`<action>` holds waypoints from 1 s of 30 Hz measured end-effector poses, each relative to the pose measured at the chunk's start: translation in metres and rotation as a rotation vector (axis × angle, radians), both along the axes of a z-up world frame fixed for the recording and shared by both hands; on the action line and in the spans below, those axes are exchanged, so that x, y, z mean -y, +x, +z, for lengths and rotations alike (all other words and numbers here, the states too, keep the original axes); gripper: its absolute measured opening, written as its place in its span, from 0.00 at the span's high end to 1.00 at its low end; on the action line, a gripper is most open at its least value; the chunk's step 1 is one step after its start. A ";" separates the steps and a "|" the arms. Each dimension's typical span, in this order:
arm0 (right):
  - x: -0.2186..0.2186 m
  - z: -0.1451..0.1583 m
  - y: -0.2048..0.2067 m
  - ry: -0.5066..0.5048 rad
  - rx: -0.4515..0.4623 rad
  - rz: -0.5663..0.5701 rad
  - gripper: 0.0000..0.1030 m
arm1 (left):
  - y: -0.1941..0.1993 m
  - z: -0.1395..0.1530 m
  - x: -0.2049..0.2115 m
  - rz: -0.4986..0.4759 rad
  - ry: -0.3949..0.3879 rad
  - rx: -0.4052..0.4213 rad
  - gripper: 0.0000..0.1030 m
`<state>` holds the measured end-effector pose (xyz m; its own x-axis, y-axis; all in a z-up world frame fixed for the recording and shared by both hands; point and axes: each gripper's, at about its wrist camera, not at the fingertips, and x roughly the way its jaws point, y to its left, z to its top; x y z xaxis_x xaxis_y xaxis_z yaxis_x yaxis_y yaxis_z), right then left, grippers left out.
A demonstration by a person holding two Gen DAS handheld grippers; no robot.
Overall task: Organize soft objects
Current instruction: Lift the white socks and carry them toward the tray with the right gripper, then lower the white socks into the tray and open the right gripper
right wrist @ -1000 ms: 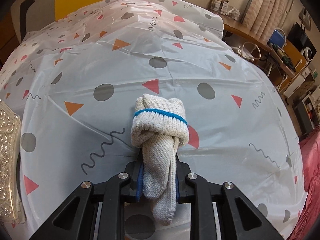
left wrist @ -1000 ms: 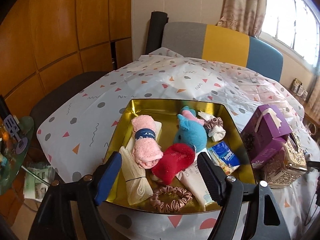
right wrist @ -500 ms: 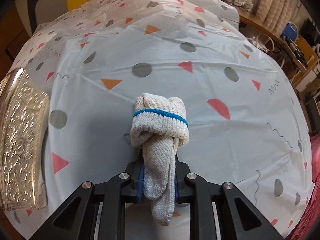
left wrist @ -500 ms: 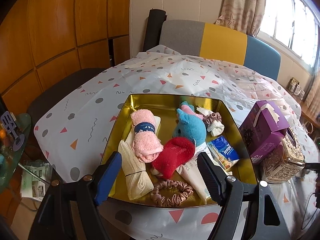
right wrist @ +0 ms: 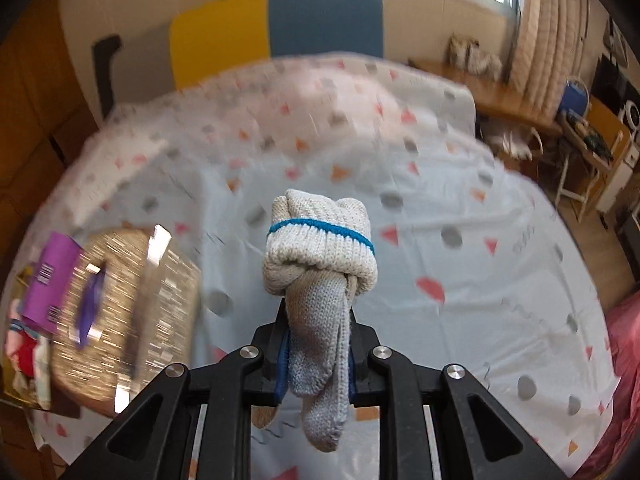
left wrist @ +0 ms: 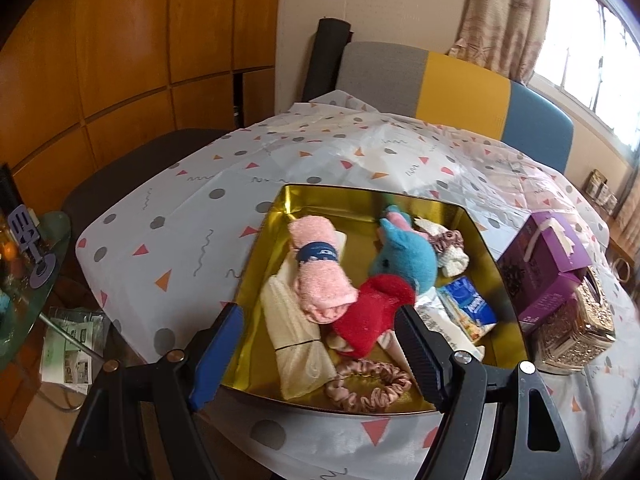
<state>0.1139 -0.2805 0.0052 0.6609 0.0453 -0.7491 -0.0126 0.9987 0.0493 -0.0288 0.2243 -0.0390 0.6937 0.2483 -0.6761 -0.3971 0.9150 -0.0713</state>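
Right gripper (right wrist: 316,354): fingers pinch the rolled knit glove (right wrist: 320,256) by its dangling tail; the rolled bundle with the blue band sticks out beyond the fingertips, lifted clear of the counter (right wrist: 460,280).

Left gripper (left wrist: 320,350): fingers spread, nothing between them, above the near edge of the gold tray (left wrist: 256,280). In the tray: pink towel roll (left wrist: 320,268), red plush (left wrist: 370,320), blue plush toy (left wrist: 404,258), scrunchie (left wrist: 370,386).
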 end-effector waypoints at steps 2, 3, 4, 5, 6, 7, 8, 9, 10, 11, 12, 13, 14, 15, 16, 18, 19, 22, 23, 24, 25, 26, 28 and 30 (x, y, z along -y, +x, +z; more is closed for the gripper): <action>-0.022 0.026 -0.008 -0.007 0.066 0.059 0.81 | -0.002 -0.001 -0.004 0.009 -0.003 -0.002 0.24; -0.035 0.036 -0.012 -0.001 0.091 0.092 0.81 | -0.002 -0.002 -0.005 0.012 -0.002 -0.002 0.24; -0.050 0.049 -0.018 0.009 0.119 0.136 0.81 | -0.003 -0.002 -0.006 0.016 -0.002 -0.003 0.24; -0.064 0.057 -0.022 0.012 0.140 0.170 0.81 | -0.003 -0.002 -0.008 0.018 -0.001 -0.003 0.24; -0.083 0.066 -0.028 0.019 0.164 0.223 0.81 | -0.004 -0.002 -0.008 0.022 -0.001 -0.001 0.24; -0.102 0.071 -0.031 0.023 0.179 0.266 0.81 | -0.004 -0.001 -0.009 0.024 -0.003 0.000 0.24; -0.123 0.076 -0.036 0.033 0.193 0.318 0.81 | -0.004 -0.001 -0.010 0.027 -0.003 0.002 0.24; -0.151 0.079 -0.045 0.039 0.201 0.377 0.81 | -0.005 0.000 -0.011 0.030 -0.002 0.005 0.24; -0.173 0.080 -0.051 0.043 0.202 0.433 0.81 | -0.005 0.001 -0.011 0.031 -0.002 0.007 0.24; -0.197 0.080 -0.058 0.050 0.200 0.488 0.81 | -0.006 0.002 -0.012 0.033 -0.001 0.009 0.24; -0.221 0.076 -0.063 0.057 0.189 0.546 0.81 | -0.006 0.002 -0.013 0.036 0.000 0.011 0.24; -0.240 0.071 -0.067 0.046 0.175 0.591 0.81 | -0.007 0.003 -0.014 0.038 0.000 0.015 0.24; -0.265 0.061 -0.070 0.045 0.157 0.644 0.81 | -0.008 0.004 -0.015 0.041 0.002 0.018 0.24; -0.284 0.050 -0.071 0.041 0.134 0.680 0.81 | -0.009 0.005 -0.016 0.044 0.005 0.019 0.24; -0.299 0.038 -0.072 0.037 0.104 0.708 0.81 | -0.009 0.005 -0.017 0.045 0.007 0.019 0.24; -0.331 0.008 -0.066 0.049 0.027 0.751 0.81 | -0.011 0.005 -0.020 0.050 0.009 0.018 0.24; -0.342 -0.007 -0.064 0.049 -0.008 0.764 0.81 | -0.011 0.005 -0.021 0.053 0.008 0.016 0.24; -0.373 -0.048 -0.052 0.063 -0.116 0.778 0.81 | -0.011 0.001 -0.025 0.060 0.003 0.008 0.24; -0.382 -0.060 -0.048 0.074 -0.151 0.782 0.81 | -0.011 0.001 -0.026 0.063 0.002 0.006 0.24; -0.391 -0.069 -0.046 0.076 -0.174 0.785 0.81 | -0.011 0.000 -0.027 0.065 0.000 0.006 0.24; -0.397 -0.078 -0.043 0.070 -0.190 0.786 0.81 | -0.011 -0.001 -0.028 0.067 -0.001 0.006 0.24; -0.401 -0.089 -0.042 0.058 -0.204 0.785 0.81 | -0.011 -0.001 -0.028 0.067 -0.003 0.005 0.24; -0.409 -0.105 -0.034 0.029 -0.224 0.781 0.81 | -0.011 -0.002 -0.029 0.069 -0.003 0.003 0.24; -0.416 -0.116 -0.025 -0.018 -0.237 0.763 0.81 | -0.010 -0.004 -0.030 0.068 -0.007 -0.001 0.24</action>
